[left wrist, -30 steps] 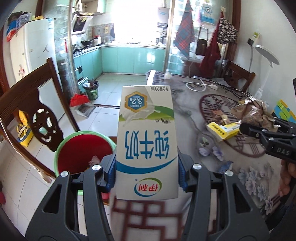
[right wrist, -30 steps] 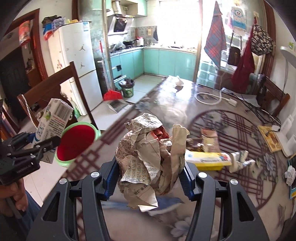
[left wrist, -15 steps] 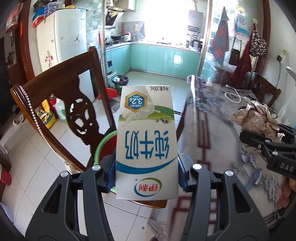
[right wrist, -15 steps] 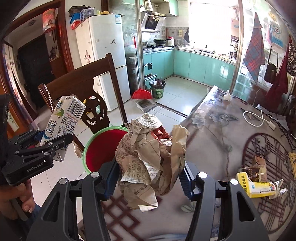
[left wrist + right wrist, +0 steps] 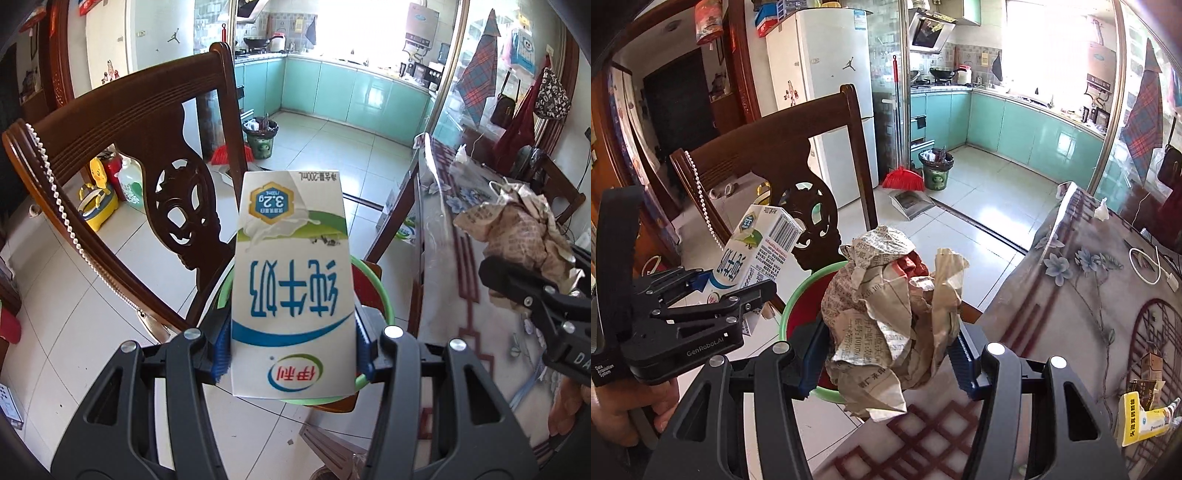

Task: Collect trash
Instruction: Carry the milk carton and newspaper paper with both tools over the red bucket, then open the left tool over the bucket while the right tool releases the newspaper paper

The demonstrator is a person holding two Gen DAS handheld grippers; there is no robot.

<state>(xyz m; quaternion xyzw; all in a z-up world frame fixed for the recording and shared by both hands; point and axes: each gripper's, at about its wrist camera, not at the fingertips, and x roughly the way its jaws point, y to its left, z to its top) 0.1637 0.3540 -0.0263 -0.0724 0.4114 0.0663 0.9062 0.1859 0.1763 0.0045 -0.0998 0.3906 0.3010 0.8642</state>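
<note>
Where the earlier left-wrist frame showed the patterned table behind the milk carton (image 5: 291,284), now a dark wooden chair (image 5: 147,140) and floor tiles; table (image 5: 443,258) shifted to the right edge. Green-rimmed red bin (image 5: 384,295) formerly in full view at left, now mostly hidden behind the carton, rim showing on the right and beneath. Grips unchanged on both sides.

Left gripper (image 5: 291,350): blue pads pinching the milk carton at its lower sides, print upside down. Carton held over the bin.

Right gripper (image 5: 886,350): pinching a crumpled newspaper wad (image 5: 890,314), held at the near table edge, partly over the bin (image 5: 798,295).

Seen in right-wrist view only: white refrigerator (image 5: 827,96) far left; yellow box (image 5: 1137,417) and cardboard scraps on the table at right; a hand (image 5: 646,406) gripping the left gripper's handle; barcode side of the carton (image 5: 757,254).

Seen in left-wrist view only: yellow duck-shaped item (image 5: 96,199) and bottles on the floor behind the chair.

Containers: red bin, contents hidden in both views. Small dark wastebasket (image 5: 936,173) far on the kitchen floor, filled with rubbish, beside a red broom (image 5: 903,177) and dustpan (image 5: 910,203).
</note>
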